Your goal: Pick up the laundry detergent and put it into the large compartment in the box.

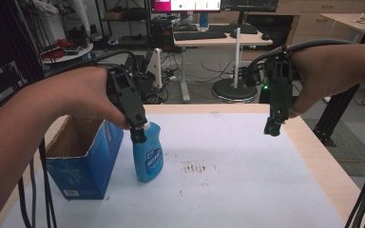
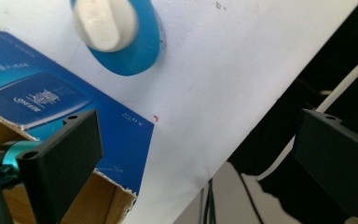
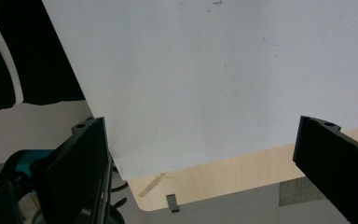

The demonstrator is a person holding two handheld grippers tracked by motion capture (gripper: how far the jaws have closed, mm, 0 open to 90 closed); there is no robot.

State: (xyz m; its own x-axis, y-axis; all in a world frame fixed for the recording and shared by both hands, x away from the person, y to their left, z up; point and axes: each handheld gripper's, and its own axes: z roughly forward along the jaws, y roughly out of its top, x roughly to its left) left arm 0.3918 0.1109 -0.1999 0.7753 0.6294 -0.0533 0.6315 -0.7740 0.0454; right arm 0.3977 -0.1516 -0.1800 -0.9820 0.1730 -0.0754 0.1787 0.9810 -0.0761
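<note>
White sheet (image 1: 228, 175) covers wooden table (image 1: 323, 156); office desk (image 1: 218, 40) behind; both grippers' fingers spread.

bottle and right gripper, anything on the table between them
Only bare white mat with a dark smudge, in the high view, between the bottle and right gripper.

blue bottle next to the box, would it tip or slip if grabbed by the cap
The blue bottle stands upright, taller than its base is wide, so a sideways nudge could probably tip it. Its body looks like smooth plastic, likely slippery. The white cap appears ridged, which may give the open left gripper better purchase.
</note>
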